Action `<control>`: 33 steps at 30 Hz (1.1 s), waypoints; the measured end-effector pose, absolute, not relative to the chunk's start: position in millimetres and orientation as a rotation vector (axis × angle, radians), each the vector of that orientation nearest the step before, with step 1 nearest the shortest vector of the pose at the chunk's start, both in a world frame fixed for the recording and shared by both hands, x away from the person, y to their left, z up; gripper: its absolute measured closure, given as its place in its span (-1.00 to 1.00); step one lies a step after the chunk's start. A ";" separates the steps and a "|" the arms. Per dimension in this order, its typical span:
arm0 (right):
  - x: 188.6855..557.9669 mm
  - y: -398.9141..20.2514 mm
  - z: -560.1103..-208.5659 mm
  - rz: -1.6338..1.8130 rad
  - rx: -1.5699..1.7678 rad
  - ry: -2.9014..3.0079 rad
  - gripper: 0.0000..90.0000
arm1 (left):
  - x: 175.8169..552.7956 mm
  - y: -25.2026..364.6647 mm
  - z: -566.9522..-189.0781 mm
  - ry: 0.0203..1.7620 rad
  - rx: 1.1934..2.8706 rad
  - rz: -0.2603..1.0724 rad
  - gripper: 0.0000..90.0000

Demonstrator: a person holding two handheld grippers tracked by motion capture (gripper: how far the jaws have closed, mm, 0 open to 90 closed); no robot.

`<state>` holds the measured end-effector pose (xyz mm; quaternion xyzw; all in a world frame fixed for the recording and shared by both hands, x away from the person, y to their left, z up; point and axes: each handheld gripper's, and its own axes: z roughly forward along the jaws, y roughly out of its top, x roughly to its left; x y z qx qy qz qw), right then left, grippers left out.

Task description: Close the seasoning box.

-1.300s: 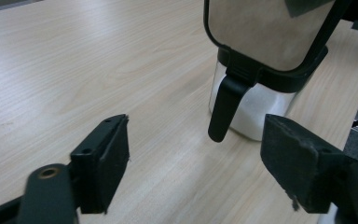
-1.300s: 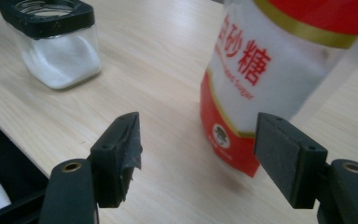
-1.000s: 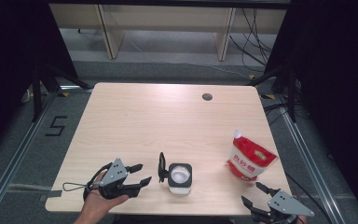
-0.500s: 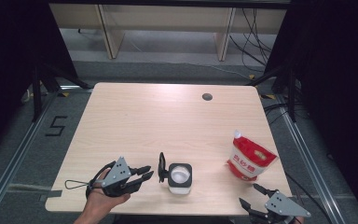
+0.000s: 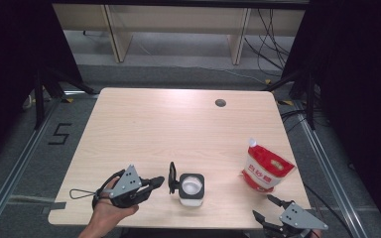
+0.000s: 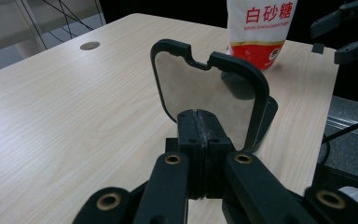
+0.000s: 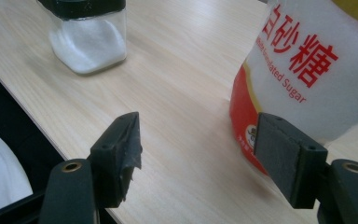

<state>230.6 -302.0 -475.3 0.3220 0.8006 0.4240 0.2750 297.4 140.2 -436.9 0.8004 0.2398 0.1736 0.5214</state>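
Note:
A square glass jar (image 5: 191, 188) of white granules stands near the table's front edge, its black hinged lid (image 5: 171, 177) flipped up on its left side. My left gripper (image 5: 159, 182), held in a hand, points at that lid from the left. Its jaws have just closed and are shut on each other with nothing between them (image 6: 200, 135), and the lid (image 6: 205, 88) stands right beyond their tips. A red and white sugar bag (image 5: 266, 168) stands upright at the right. My right gripper (image 5: 263, 206) is open in front of it, with the bag (image 7: 303, 70) just beyond its right jaw.
The wooden table (image 5: 178, 129) has a round cable hole (image 5: 221, 103) near its back edge. The jar (image 7: 88, 37) sits close to the front edge. Grey floor and metal rails run along both sides, and shelf legs stand behind the table.
My left gripper's jaws have gone from apart to shut, and its tips have edged slightly toward the jar's lid. The right gripper has stayed where it was.

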 end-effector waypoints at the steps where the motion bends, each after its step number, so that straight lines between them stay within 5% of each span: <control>1: 230.6 -302.3 -475.5 1.133 0.855 2.157 -0.27 | 298.1 138.6 -437.2 0.561 1.919 0.413 0.97; 33: 229.2 -302.7 -475.5 1.134 0.856 2.155 -0.26 | 306.3 96.6 -434.5 0.492 1.954 0.377 0.94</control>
